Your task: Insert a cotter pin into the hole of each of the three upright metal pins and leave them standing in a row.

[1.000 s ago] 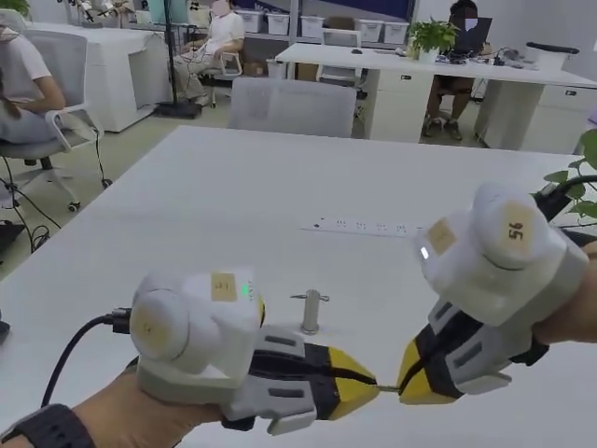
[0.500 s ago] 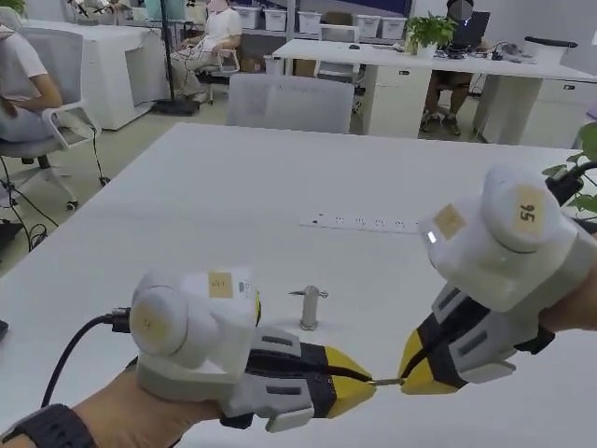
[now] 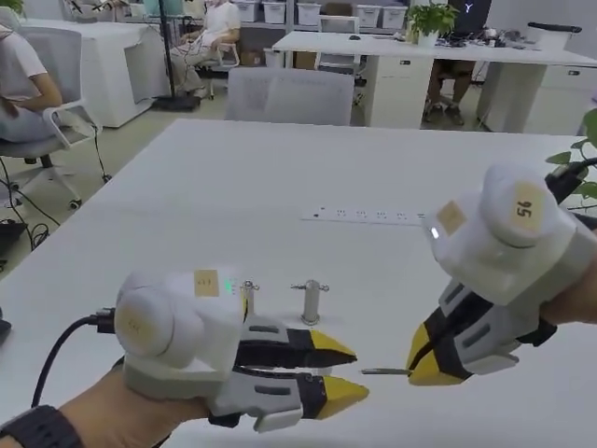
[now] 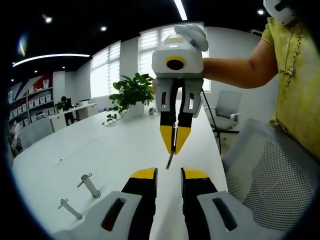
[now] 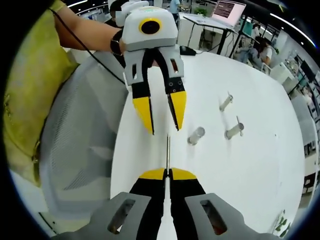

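Your right tongs (image 3: 417, 367) are pinched tight on one end of the thin cotter pin (image 3: 382, 371). I think that is so the long end sticks out free, ready to slide into a hole. The free end points at your left tongs (image 3: 354, 372), which are wide apart. Its tip is just beside their yellow ends, not touching. The nearest metal pin (image 5: 196, 135) stands on the white table (image 3: 280, 187), off to one side, and it looks bare.

Metal pin (image 3: 310, 303): on the tabletop (image 3: 233, 205), mid-frame in the head view, behind my left gripper (image 3: 359, 371).
Second pin (image 3: 248, 291): just left of it.
Cotter pin (image 3: 382, 371): lower centre, sticking left from my right gripper (image 3: 417, 367), between both jaws.
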